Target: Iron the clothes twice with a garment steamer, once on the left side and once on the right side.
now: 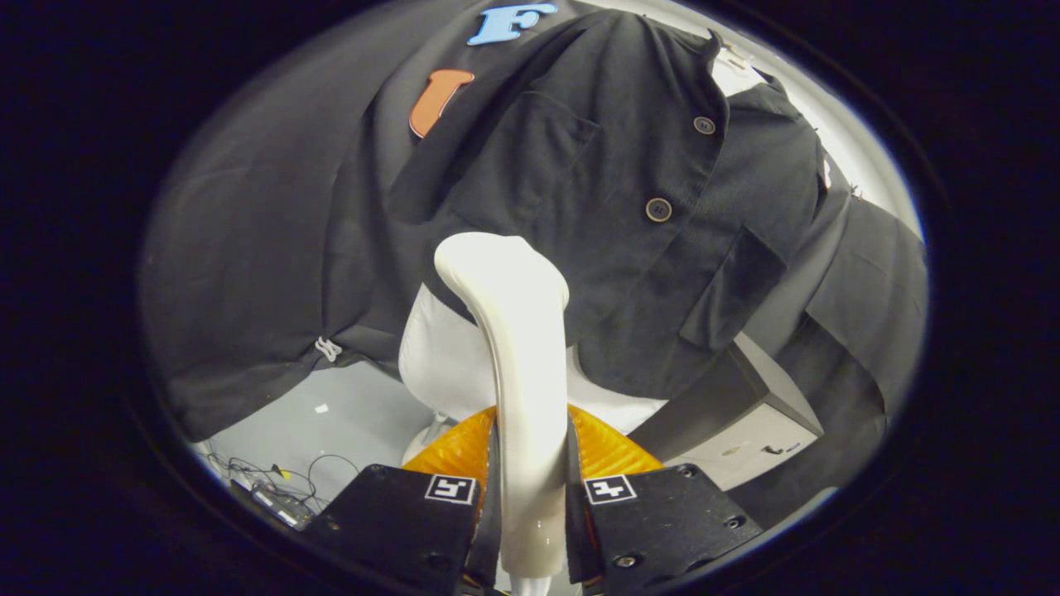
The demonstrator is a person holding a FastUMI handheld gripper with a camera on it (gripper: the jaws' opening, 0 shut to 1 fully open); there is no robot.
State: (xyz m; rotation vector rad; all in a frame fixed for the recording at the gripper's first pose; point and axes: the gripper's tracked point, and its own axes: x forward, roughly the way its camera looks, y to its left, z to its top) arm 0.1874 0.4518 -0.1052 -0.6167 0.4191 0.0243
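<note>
One dark jacket (629,207) takes up most of the gripper view, hanging on a white mannequin torso (443,352) in front of the booth's black cloth wall (265,248). Its front is closed by two round buttons (658,209), one above the other, with a patch pocket (733,290) low on one panel and another higher up on the other panel. The white torso shows below the jacket's hem. Beside the mannequin's lower part stands a pale box-shaped stand (758,414), partly covered by hanging dark fabric. Under the hem of the cloth wall lies a light grey floor (348,414), with a tangle of thin cables (281,476) near the gripper.

The garment steamer (517,356), a cream-white body, rises upright from between the jaws and curves forward, so that its rounded head lies against or just short of the jacket's lower front, close below the lower button; contact cannot be confirmed. An orange ribbed part (613,451) spreads out on both sides behind the steamer's lower stem. The gripper (530,497) has its jaws pinching the steamer's stem, one finger pressed on each side; each finger body carries a small square marker (609,488) on its top face.
</note>
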